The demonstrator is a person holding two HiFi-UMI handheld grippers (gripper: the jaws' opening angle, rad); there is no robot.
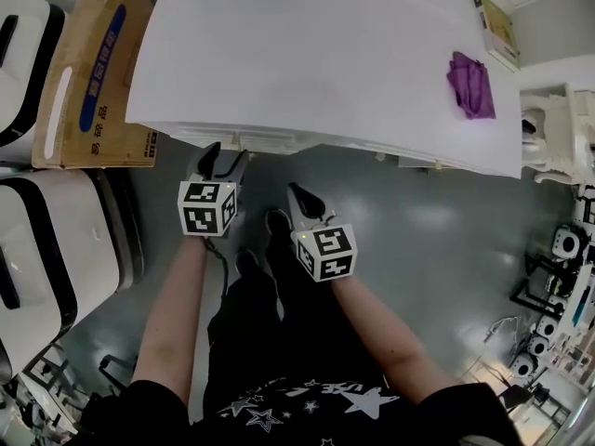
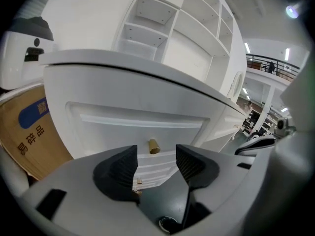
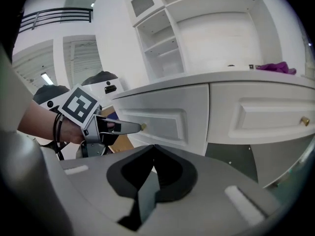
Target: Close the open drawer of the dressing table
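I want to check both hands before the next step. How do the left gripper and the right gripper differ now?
On the left gripper the jaws stand apart; on the right gripper they are together. The left gripper points at the brass knob of the drawer, close to it; the right gripper hangs farther back from the dressing table. Both hold nothing.

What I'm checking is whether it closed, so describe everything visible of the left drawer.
The drawer is white, painted wood by its look, with a framed panel and a small brass knob at centre. It sits under the tabletop, its front seemingly flush with the neighbouring drawer. The left gripper's fingers stand open just before the knob, not touching it.
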